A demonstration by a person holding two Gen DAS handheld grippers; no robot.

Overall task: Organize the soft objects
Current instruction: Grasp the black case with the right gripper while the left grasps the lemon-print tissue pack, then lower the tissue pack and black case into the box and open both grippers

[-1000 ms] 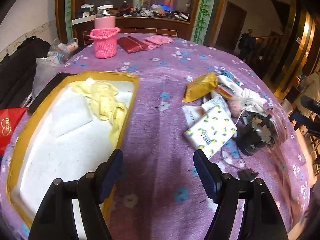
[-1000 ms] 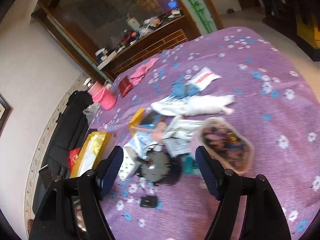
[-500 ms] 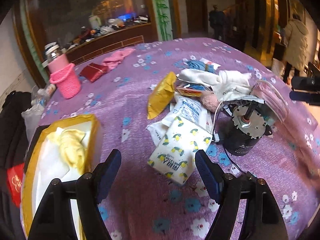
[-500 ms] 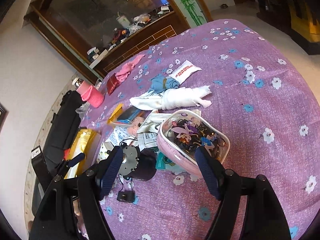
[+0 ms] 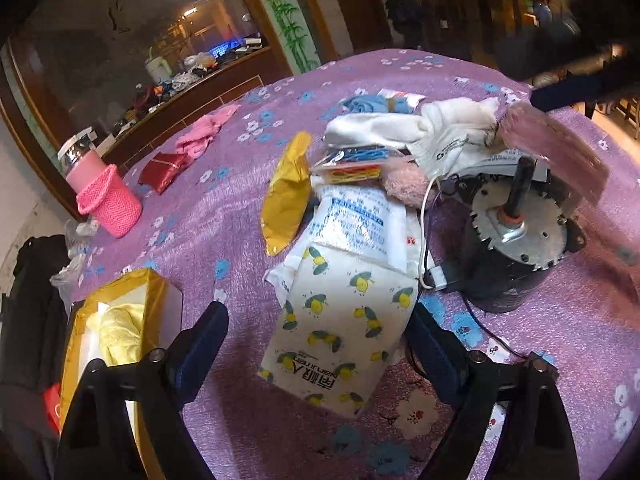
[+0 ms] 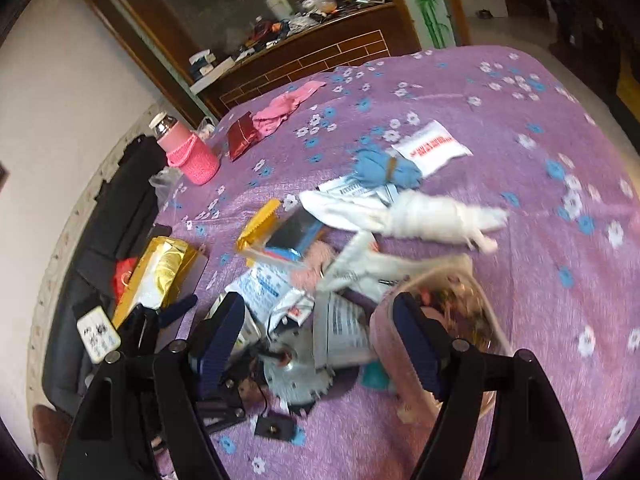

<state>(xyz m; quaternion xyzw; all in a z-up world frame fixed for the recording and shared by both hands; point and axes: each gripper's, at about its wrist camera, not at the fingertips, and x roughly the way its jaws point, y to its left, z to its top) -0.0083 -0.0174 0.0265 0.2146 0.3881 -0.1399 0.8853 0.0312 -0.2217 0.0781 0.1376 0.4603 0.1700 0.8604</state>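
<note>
The left gripper [image 5: 318, 336] is spread wide, its fingers either side of the lemon-print tissue pack [image 5: 340, 332] without clamping it. The pack lies on the purple floral tablecloth [image 5: 208, 216]; a black electric motor [image 5: 516, 244] stands at its 2 o'clock, a gold-rimmed box [image 5: 150, 288] holding a yellow cloth [image 5: 120, 332] at its 9 o'clock. The right gripper [image 6: 318, 332] is released too, above the motor, with a clear pink-trimmed pouch [image 6: 452, 320] by its right finger.
</note>
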